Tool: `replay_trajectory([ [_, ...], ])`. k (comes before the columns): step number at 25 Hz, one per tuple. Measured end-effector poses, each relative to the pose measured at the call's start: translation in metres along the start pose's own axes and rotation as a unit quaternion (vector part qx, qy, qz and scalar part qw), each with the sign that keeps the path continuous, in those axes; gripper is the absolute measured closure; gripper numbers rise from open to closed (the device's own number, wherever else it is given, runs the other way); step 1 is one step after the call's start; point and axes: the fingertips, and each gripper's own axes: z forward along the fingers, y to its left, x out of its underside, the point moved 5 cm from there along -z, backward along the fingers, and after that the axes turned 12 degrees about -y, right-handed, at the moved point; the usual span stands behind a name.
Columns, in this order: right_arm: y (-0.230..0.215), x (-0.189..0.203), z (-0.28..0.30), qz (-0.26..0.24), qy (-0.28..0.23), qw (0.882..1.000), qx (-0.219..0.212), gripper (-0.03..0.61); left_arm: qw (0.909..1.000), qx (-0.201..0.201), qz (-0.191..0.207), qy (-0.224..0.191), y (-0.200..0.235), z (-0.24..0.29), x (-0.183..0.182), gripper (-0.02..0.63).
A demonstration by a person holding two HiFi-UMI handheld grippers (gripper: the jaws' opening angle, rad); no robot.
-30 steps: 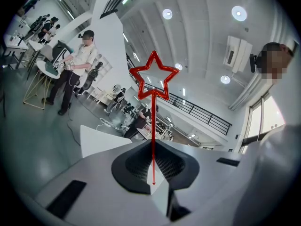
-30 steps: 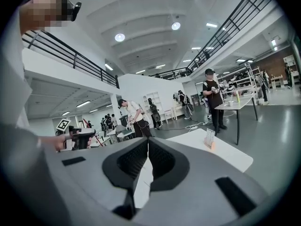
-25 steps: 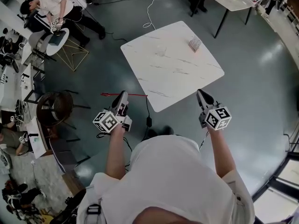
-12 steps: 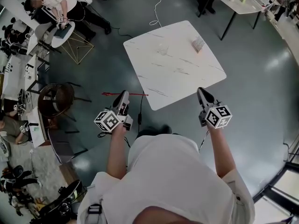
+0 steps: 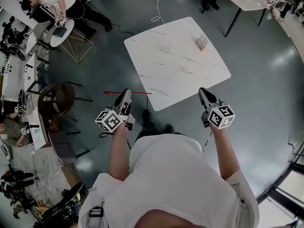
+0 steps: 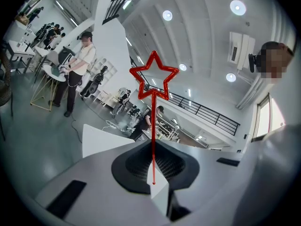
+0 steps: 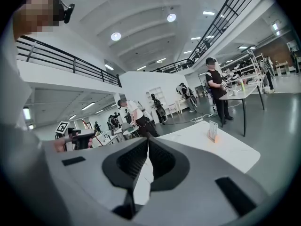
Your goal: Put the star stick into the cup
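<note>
left gripper point(image 5: 126, 95) fingers point(image 6: 136, 163) clamped shut on star stick point(image 6: 153, 126), held over the floor just off the surface point(image 5: 190, 75). right gripper point(image 5: 204, 95) closed, empty. cup point(image 5: 165, 47) well apart, far side. imo: carry over, tip stick vertical, center above rim b4 lowering.

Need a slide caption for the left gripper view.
Left gripper shut on the red star stick, its star against the ceiling, white table beyond.

A white square desk point(image 5: 190, 75) with faint grey veining stands on the shiny grey floor point(image 5: 256, 103). On it sit a clear cup point(image 5: 165, 47) and, apart from it nearer the far edge, a small upright stand point(image 5: 201, 42).
</note>
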Motion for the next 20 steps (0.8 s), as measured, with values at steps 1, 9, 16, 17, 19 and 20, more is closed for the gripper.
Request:
replay_trajectory([
  [1, 0.001, 0.001, 0.003, 0.000, 0.001, 1.000, 0.002, 0.552, 1.0000, 0.003, -0.001, 0.002, 0.003, 0.003, -0.001, 0.591],
  [9, 0.011, 0.004, 0.030, -0.008, 0.009, 0.999, 0.030, 0.551, 0.9993, 0.026, -0.006, 0.025, 0.035, 0.037, -0.019, 0.591],
  [16, 0.014, 0.009, 0.090, -0.005, 0.008, 0.998, 0.066, 0.551, 0.9966, 0.056, -0.007, 0.061, 0.087, 0.094, -0.044, 0.591],
  [17, 0.016, 0.009, 0.097, -0.005, 0.009, 0.997, 0.071, 0.551, 0.9961, 0.059, -0.009, 0.065, 0.094, 0.101, -0.049, 0.591],
  [19, 0.022, 0.011, 0.110, -0.005, 0.010, 0.997, 0.083, 0.551, 0.9949, 0.068, -0.013, 0.074, 0.106, 0.113, -0.057, 0.591],
  [20, 0.025, 0.012, 0.115, -0.004, 0.010, 0.996, 0.089, 0.551, 0.9941, 0.073, -0.015, 0.079, 0.111, 0.118, -0.060, 0.591],
])
